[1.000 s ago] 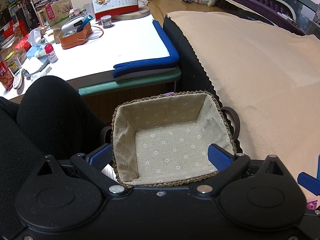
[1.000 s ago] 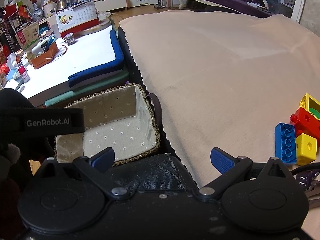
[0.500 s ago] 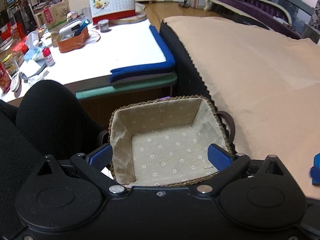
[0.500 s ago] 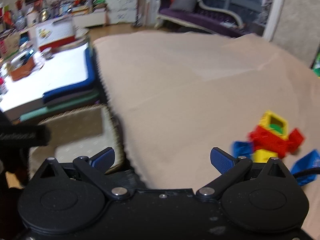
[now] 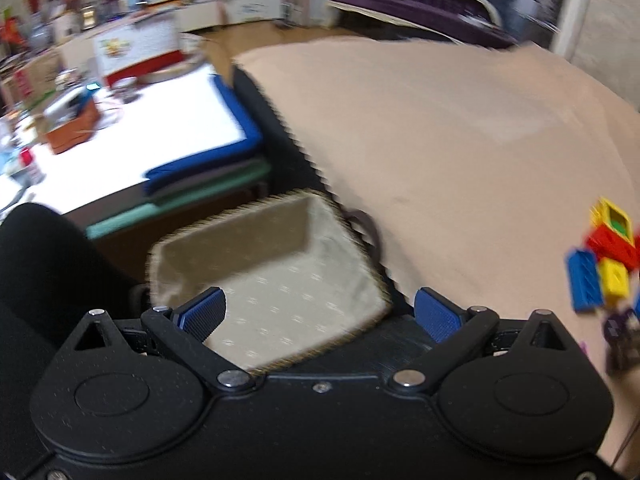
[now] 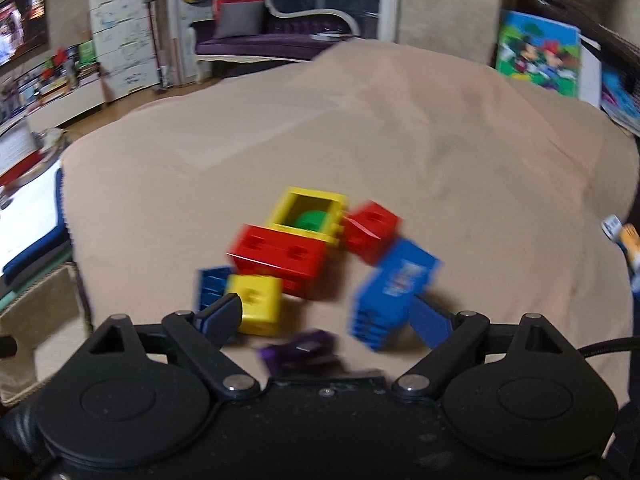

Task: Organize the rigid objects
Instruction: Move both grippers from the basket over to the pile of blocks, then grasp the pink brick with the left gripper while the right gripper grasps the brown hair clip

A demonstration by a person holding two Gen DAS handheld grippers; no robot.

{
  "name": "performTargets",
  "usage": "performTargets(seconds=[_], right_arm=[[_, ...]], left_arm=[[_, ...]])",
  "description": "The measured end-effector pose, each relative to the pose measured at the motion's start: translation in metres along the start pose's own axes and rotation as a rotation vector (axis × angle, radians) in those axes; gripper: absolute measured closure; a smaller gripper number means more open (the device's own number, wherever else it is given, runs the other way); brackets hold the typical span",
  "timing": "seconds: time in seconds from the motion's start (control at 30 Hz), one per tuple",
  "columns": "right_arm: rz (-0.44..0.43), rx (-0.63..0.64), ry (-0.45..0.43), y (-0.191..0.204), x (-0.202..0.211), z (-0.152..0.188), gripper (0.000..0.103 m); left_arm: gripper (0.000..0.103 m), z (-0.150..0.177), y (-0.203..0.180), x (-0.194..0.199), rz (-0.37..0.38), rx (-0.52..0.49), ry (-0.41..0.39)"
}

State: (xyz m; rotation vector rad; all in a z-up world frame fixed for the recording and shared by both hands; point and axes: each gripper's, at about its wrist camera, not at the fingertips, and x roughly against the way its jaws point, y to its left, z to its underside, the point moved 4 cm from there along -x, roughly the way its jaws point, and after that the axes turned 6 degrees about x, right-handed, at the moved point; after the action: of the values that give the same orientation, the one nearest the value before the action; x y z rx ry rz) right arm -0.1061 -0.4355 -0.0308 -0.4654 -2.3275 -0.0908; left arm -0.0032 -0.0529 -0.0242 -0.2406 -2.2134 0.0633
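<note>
Bricks [image 6: 304,256] lie clustered before right gripper's [image 6: 326,322] parted jaws.

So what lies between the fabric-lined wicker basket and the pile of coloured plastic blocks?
In the left wrist view, only bare beige blanket lies between the fabric-lined wicker basket and the pile of coloured plastic blocks; nothing else shows on that stretch.
</note>
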Motion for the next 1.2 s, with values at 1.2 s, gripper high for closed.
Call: performTargets(seconds=[1.2], right_arm=[[-0.080,0.046,0.044,-0.036,-0.013,0.032,0.011]], left_arm=[[0.006,0.060,-0.157,-0.024,0.396,-0.107,0.443]])
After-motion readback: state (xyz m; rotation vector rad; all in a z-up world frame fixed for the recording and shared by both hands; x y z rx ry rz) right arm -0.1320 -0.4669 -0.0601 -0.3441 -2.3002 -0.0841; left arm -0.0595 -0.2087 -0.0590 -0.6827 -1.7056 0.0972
